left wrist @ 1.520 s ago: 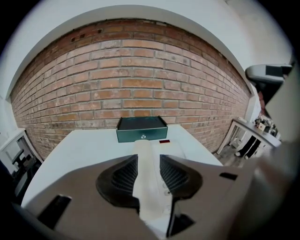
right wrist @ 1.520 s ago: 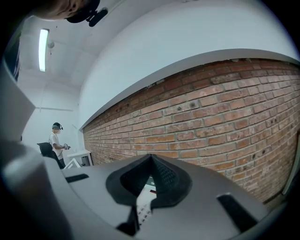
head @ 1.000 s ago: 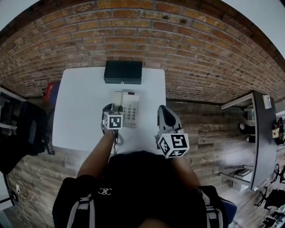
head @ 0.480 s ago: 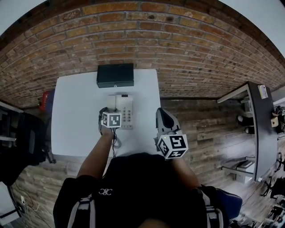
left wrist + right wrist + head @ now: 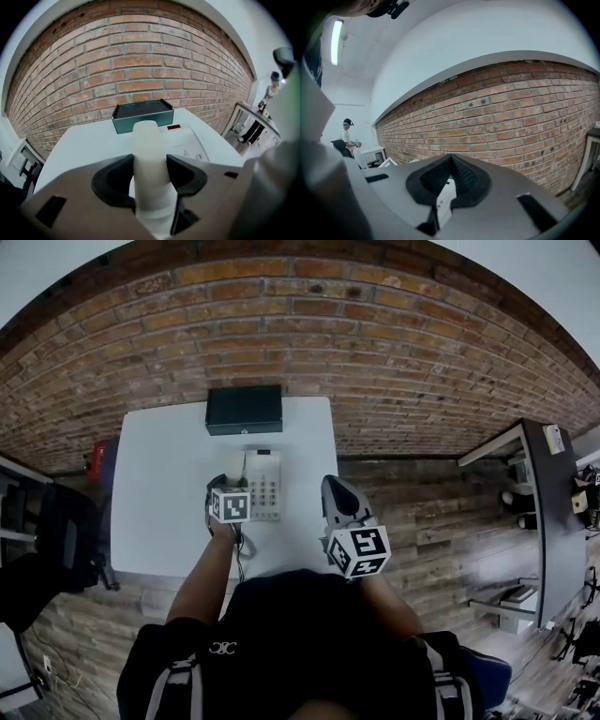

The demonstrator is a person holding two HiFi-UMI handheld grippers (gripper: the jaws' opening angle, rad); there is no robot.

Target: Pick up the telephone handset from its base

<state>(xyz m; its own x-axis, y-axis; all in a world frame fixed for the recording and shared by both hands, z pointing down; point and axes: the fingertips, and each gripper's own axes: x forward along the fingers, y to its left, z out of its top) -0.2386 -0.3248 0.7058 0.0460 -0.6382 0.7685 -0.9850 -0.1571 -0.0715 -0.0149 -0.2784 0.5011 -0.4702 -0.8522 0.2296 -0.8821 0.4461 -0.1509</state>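
Your left tool [image 5: 222, 486] reaches down over the white rectangular tabletop [image 5: 159, 493]; its jaws are closing with the cream plastic telephone handset [image 5: 150, 154] between them; the dark pads [image 5: 115, 180] sit against both sides of the handset; grip stands wide. The handset [image 5: 234, 465] runs along the left side of the white keypad telephone base [image 5: 266, 486], near the tabletop's middle; you can't tell from these views whether it has lifted clear of the cradle. A dark green metal box [image 5: 244, 409] stands behind the base at the tabletop's far edge, against the red brick wall [image 5: 375, 362]. Your right tool [image 5: 337, 495] hangs off the tabletop's right edge, apart from the phone; its jaws [image 5: 450, 176] are pressed together, nothing between them.
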